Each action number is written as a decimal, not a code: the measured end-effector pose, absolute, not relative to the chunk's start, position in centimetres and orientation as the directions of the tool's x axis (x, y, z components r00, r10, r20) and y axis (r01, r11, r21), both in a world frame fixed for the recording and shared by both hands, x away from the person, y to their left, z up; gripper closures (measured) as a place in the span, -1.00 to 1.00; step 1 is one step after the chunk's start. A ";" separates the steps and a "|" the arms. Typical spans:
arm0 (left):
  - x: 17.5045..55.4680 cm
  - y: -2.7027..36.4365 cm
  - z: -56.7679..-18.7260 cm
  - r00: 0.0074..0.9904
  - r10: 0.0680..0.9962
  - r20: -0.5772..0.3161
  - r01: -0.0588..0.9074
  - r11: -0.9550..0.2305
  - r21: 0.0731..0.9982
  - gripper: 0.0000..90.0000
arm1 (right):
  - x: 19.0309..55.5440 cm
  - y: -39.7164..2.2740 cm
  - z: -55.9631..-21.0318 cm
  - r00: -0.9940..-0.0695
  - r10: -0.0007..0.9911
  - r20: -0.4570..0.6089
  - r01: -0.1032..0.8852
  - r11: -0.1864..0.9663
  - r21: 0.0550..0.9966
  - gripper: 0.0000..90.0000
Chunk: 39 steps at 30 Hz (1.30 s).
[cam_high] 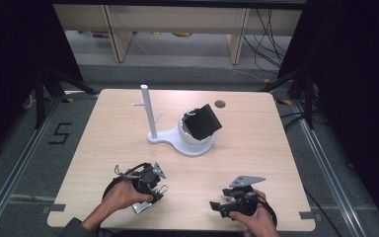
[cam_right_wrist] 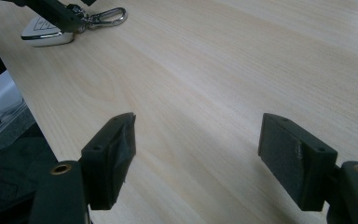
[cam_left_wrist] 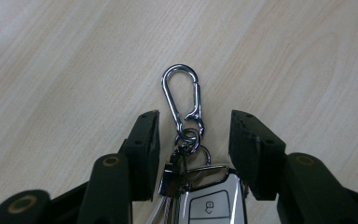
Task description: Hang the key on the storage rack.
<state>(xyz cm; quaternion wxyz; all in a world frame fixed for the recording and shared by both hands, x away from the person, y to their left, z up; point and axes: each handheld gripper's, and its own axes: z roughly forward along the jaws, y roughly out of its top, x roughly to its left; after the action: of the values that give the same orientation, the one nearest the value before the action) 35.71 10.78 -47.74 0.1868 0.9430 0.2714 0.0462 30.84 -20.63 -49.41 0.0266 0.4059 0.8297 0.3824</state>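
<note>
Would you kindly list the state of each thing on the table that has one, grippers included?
Car key: flat on the table, between the left gripper's jaws, not visibly clamped.
Carabiner: closed, flat on the table, linked to the key's rings.
Left gripper: half open around the key.
Right gripper: open, holding nothing.
Stand: upright, pegs bare.
Bowl: on the stand's base, a black thing sticking out.

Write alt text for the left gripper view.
A car key fob on a key ring with a silver carabiner clip lies on a light wooden table, between the open black jaws of the left tool. The jaws flank the ring without touching it.
</note>
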 end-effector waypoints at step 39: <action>37.2 6.9 -47.7 0.923 0.382 0.056 0.377 -0.923 0.072 0.67 | 30.8 -20.4 -49.5 -0.682 0.671 0.289 0.656 0.387 0.648 -0.35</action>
<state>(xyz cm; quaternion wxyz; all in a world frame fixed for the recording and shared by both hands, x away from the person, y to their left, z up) 37.23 6.92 -47.75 0.0299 0.9800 0.1936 0.0343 30.81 -20.44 -49.51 0.0102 0.3984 0.8327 0.3845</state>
